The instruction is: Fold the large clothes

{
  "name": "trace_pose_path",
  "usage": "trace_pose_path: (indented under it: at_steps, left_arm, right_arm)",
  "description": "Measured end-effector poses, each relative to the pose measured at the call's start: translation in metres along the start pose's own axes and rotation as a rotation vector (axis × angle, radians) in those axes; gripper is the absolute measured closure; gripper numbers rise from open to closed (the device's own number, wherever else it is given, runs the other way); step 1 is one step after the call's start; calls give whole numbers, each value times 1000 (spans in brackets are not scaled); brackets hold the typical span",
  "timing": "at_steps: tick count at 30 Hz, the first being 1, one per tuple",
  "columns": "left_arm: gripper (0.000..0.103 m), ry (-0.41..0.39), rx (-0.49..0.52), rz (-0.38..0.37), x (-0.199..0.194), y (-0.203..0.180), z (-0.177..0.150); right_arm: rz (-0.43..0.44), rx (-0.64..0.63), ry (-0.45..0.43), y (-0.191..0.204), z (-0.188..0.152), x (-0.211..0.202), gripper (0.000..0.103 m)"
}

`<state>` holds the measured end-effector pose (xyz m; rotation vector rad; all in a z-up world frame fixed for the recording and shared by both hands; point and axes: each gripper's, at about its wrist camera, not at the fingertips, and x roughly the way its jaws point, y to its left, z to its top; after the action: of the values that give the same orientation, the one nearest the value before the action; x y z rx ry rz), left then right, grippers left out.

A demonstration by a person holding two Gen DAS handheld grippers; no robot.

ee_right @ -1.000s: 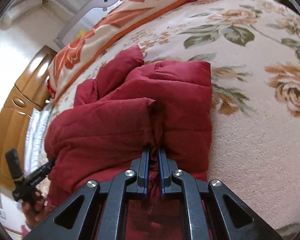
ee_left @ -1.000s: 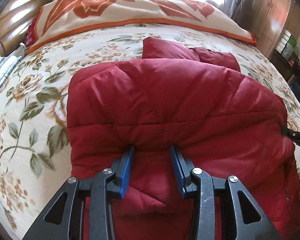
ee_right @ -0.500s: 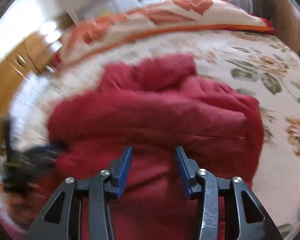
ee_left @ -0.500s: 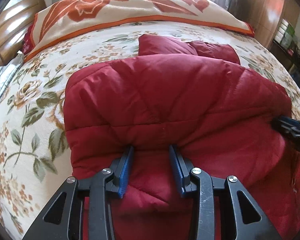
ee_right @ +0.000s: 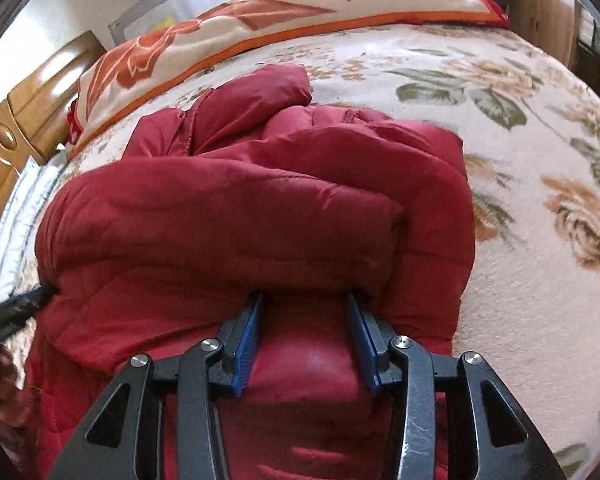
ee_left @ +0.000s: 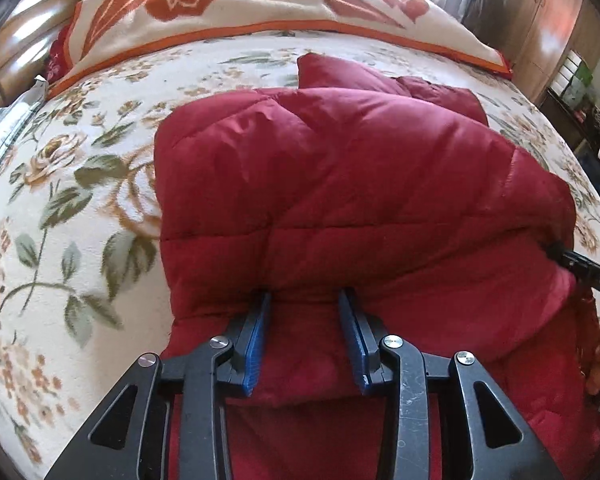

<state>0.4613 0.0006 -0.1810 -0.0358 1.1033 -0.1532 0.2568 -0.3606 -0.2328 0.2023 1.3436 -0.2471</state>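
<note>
A flowered bedspread (ee_left: 80, 184) covers the bed, with an orange-patterned blanket (ee_left: 236, 4) folded along its far edge. On the spread lies the folded red padded jacket (ee_left: 340, 184). The left gripper (ee_left: 305, 300) pinches a thick fold at its near edge. The right gripper (ee_right: 305, 304) – jaws just been opening – stands part-open astride another bulge; whether its pads press I cannot tell. No readable writing.

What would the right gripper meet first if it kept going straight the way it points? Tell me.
Probably the red padded jacket: the right gripper points steeply down into its puffy fold, which already bulges between the blue fingers. Depth is unclear.
</note>
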Motion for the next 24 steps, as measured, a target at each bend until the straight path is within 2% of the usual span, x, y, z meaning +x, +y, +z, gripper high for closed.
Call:
trace_pose_path:
  at_steps: [4, 6, 8, 10, 12, 16, 20, 24]
  left_arm:
    - [67, 10, 3, 12, 1, -1, 2]
    - [67, 7, 7, 14, 1, -1, 1]
    - [66, 7, 7, 18, 3, -3, 3]
    - [66, 5, 15, 28, 1, -4, 3]
    - [66, 4, 23, 39, 0, -7, 2]
    - [66, -15, 9, 51, -17, -9, -2]
    - [66, -23, -22, 67, -43, -3, -18]
    - [67, -36, -57, 64, -72, 6, -41]
  right_arm:
    - [-24, 22, -6, 6, 2, -19, 62]
    - [-41, -15, -93, 21, 1, -48, 58]
    - [-38, -57, -120, 33, 2, -57, 58]
    - [-24, -70, -57, 36, 4, -44, 60]
    - [-66, -73, 31, 27, -1, -16, 60]
    - [7, -18, 19, 3, -7, -5, 59]
    - [-5, -30, 29, 8, -4, -7, 59]
    - [38, 15, -2, 2, -4, -26, 56]
